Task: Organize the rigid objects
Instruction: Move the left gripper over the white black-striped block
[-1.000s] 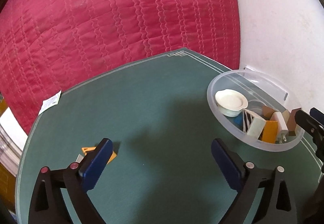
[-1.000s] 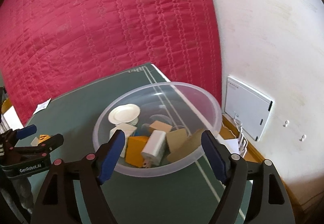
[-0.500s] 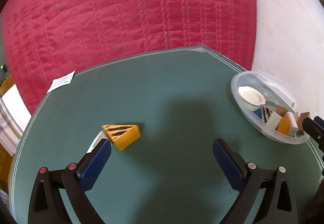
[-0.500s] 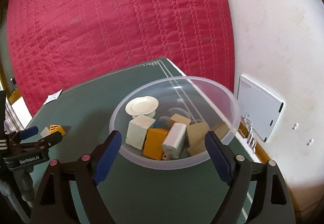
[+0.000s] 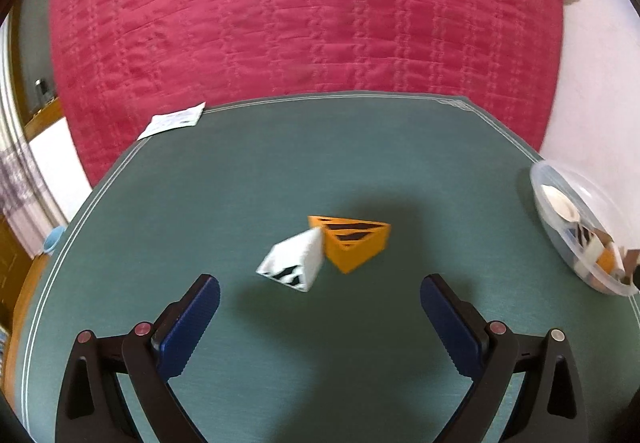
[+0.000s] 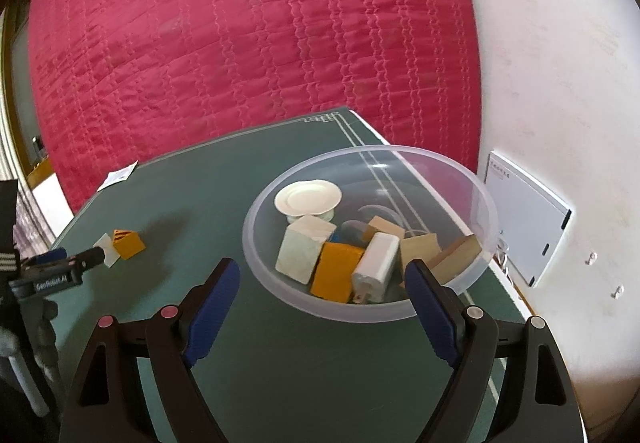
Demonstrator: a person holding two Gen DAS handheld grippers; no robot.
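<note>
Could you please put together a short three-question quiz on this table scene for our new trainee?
1. True or false: the left gripper holds the orange wedge.
2. What touches the orange wedge: A) white wedge, B) clear bowl, C) paper slip?
3. Where does the white saucer sit?

Key: 1. False, its jaws are open and empty. 2. A. 3. Inside the clear bowl.

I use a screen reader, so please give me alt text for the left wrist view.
An open left claw hovers over a green table, facing an orange wedge touching a white wedge. A clear bowl of blocks sits at the right edge.
</note>
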